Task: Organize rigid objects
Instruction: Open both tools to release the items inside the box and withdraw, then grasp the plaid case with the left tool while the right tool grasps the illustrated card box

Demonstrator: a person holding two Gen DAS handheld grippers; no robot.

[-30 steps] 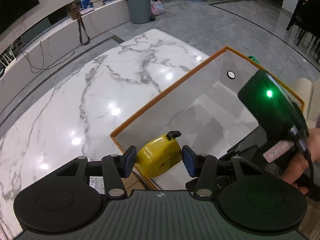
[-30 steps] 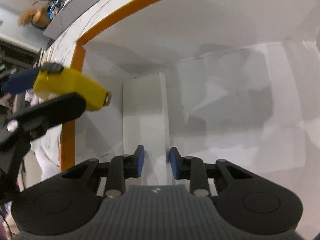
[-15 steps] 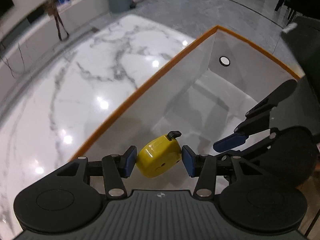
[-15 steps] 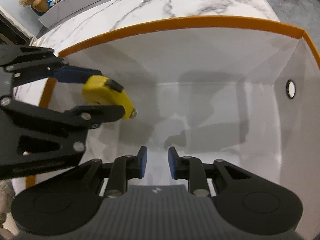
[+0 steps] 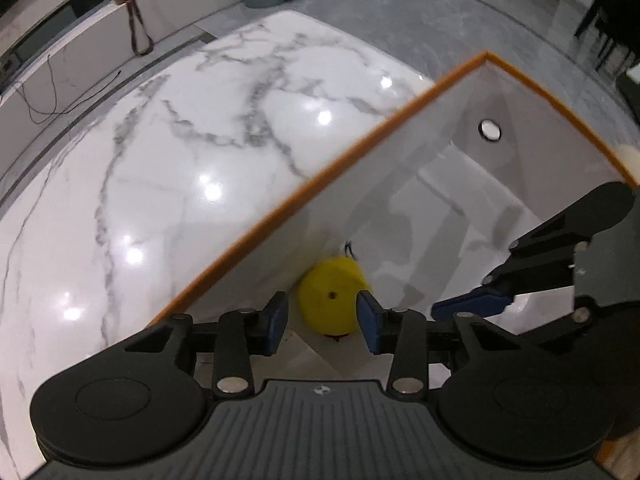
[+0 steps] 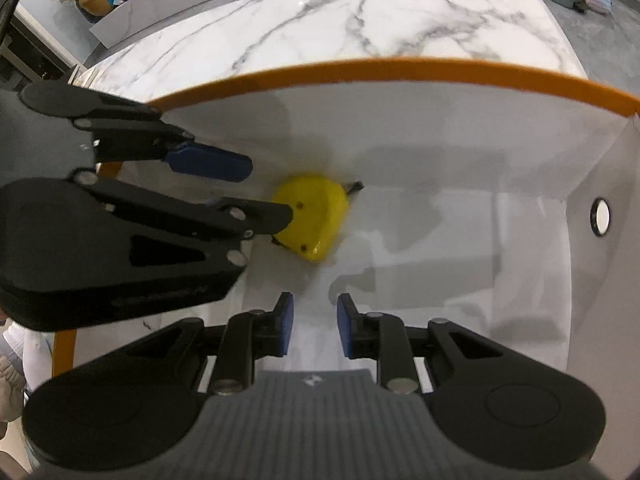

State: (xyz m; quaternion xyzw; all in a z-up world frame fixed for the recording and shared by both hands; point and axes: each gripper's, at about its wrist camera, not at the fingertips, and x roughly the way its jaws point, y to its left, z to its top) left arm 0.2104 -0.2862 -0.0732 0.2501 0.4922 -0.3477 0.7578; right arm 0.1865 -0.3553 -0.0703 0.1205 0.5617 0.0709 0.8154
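Yellow rounded plastic tape measure (image 6: 310, 220) lies blurred on the floor of the white orange-rimmed box (image 6: 400, 70), near its left wall; deposit step in hand.

Left gripper (image 5: 322, 322) hangs over it, jaws closing, the tape measure between the blue pads but seemingly untouched by them. Right gripper (image 6: 314, 328) is closed down to a narrow gap, holding nothing. Judged next: lift the left gripper clear of the box and seek another object.

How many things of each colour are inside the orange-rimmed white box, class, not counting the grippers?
Yellow: 1, the tape measure, blurred, in the box.
Other colours: 0.
Total: 1.
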